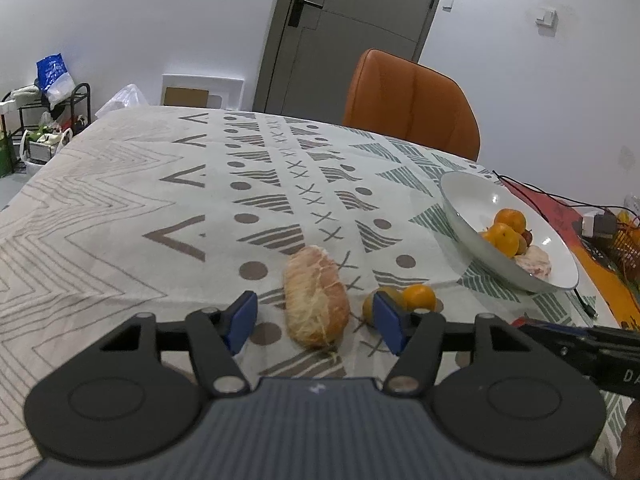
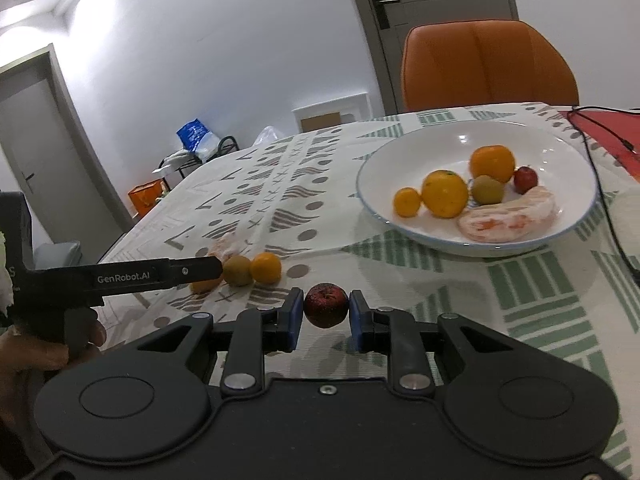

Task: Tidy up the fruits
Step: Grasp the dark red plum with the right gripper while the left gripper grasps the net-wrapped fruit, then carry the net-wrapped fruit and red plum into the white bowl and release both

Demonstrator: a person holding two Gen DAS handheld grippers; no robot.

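Note:
A peeled pomelo segment [image 1: 316, 296] lies on the patterned tablecloth between the blue pads of my left gripper [image 1: 316, 322]; the pads stand clear of it on both sides. Just right of it sit a yellow-green fruit [image 1: 370, 308], partly behind the right pad, and a small orange [image 1: 419, 297]. My right gripper [image 2: 326, 312] is shut on a small dark red fruit [image 2: 326, 305], short of the white bowl [image 2: 372, 168]. The bowl holds oranges [image 2: 445, 194], a green fruit, a red fruit and pomelo pieces [image 2: 508, 216]. One of the left gripper's fingers [image 2: 160, 274] shows at the left.
An orange chair [image 1: 408, 100] stands at the table's far side. A black cable [image 2: 600, 184] runs past the bowl over a red mat [image 2: 616, 128]. Clutter and wires [image 1: 608, 228] lie at the right edge. The tablecloth [image 1: 120, 200] stretches left.

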